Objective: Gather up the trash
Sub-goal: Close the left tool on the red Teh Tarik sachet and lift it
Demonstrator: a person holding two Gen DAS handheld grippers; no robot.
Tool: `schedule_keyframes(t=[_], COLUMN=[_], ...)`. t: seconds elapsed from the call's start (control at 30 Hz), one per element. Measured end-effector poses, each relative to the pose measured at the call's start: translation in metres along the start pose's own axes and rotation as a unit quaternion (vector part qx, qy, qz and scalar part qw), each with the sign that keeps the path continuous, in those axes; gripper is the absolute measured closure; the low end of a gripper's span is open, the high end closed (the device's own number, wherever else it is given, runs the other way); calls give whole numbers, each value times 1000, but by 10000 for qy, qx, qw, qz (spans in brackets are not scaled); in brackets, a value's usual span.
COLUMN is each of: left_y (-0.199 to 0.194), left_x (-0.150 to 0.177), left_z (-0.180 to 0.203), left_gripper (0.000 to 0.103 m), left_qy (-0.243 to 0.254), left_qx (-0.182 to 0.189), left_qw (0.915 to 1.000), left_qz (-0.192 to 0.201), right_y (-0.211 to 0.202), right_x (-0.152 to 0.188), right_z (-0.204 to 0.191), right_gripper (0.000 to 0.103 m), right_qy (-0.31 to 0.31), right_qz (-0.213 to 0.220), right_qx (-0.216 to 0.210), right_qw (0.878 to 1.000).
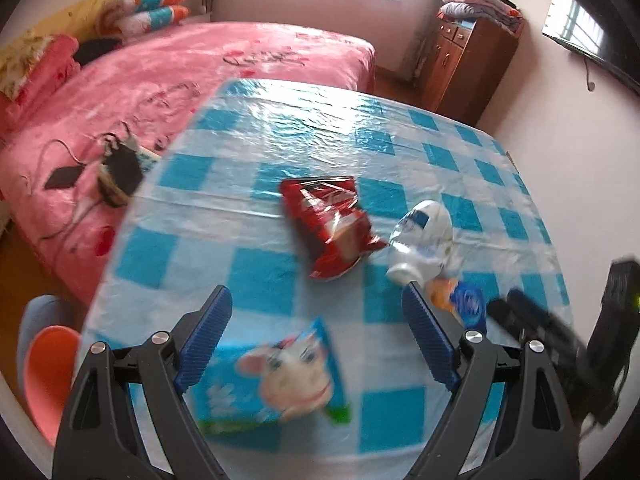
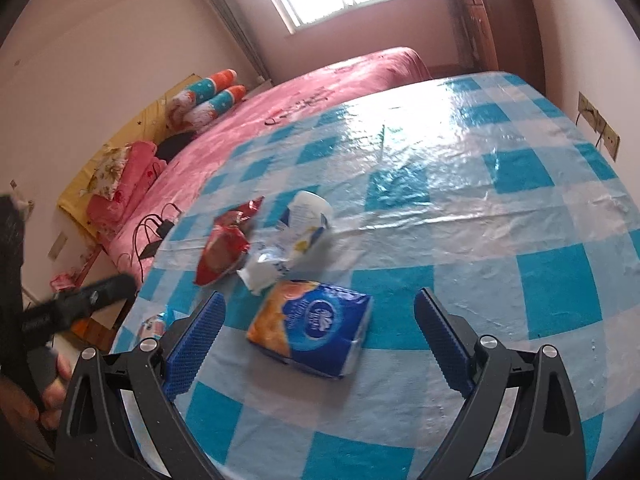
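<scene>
Lying just ahead of the right gripper (image 2: 318,340), between its wide, empty fingers, the blue pack (image 2: 310,328) slants; the left gripper (image 1: 316,340), also wide, frames the carton (image 1: 272,376).

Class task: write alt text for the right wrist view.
An open right gripper hovers over a blue-and-orange packet on a blue-checked tablecloth. Beyond lie a red snack bag and a crushed plastic bottle; a pink bed stands behind.
</scene>
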State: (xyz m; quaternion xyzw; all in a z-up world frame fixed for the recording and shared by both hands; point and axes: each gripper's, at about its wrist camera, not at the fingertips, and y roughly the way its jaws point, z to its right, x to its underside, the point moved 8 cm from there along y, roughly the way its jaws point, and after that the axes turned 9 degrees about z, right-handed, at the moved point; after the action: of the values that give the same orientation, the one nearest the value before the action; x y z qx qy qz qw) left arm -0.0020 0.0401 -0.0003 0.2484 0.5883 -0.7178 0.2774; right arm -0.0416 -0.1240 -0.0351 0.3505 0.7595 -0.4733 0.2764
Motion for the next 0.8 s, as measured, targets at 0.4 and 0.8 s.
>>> schedule_keyframes(t=[0.4, 0.8], left_y=[90, 112], left_x=[-19, -27], left_z=[3, 1], left_gripper=[16, 28], left_qy=[-793, -512], left_qx=[5, -469], left_qw=[9946, 9959], left_qz=[-671, -582], right_y=[7, 16], right_x=[-1, -4], right_z=[8, 7], right_gripper=[9, 9], right_qy=[161, 203], right_qz=[-222, -354], right_qx=[-276, -443], right_qw=[9992, 9982])
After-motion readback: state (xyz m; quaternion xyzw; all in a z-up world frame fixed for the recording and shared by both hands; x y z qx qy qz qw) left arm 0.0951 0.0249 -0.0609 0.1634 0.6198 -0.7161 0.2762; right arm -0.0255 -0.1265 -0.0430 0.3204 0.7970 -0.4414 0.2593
